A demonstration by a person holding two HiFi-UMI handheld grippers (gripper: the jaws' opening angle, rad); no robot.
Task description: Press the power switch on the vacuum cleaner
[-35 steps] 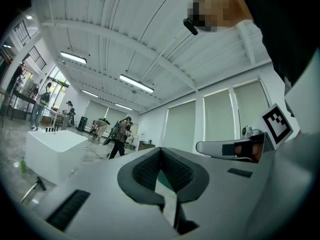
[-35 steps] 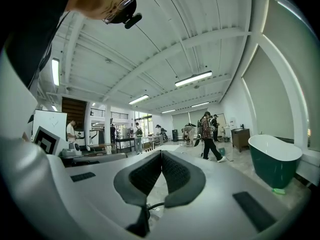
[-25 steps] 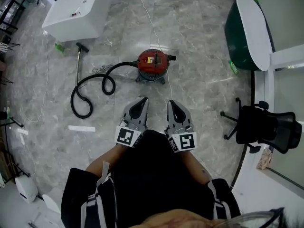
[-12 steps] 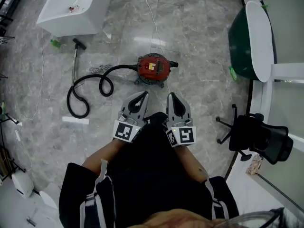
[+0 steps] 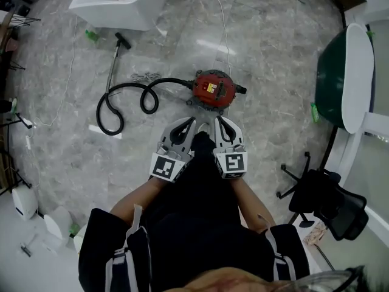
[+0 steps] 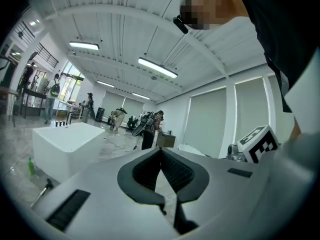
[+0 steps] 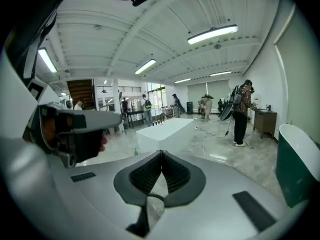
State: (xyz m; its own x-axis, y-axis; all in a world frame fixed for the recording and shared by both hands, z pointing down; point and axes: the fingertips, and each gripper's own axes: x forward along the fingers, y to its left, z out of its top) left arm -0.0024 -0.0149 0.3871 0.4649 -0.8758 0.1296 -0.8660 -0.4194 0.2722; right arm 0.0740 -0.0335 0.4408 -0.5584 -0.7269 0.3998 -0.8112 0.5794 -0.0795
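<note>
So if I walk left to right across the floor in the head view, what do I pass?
hose → vacuum → green tub

Left gripper [image 5: 188,124] and right gripper [image 5: 221,121] moved closer to vacuum cleaner [image 5: 213,90].

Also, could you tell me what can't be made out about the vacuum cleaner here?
- Vacuum cleaner: too small in the head view to pick out its switch; only a red top with a yellow patch shows.
- It is also outside both gripper views, which point across the room.
</note>
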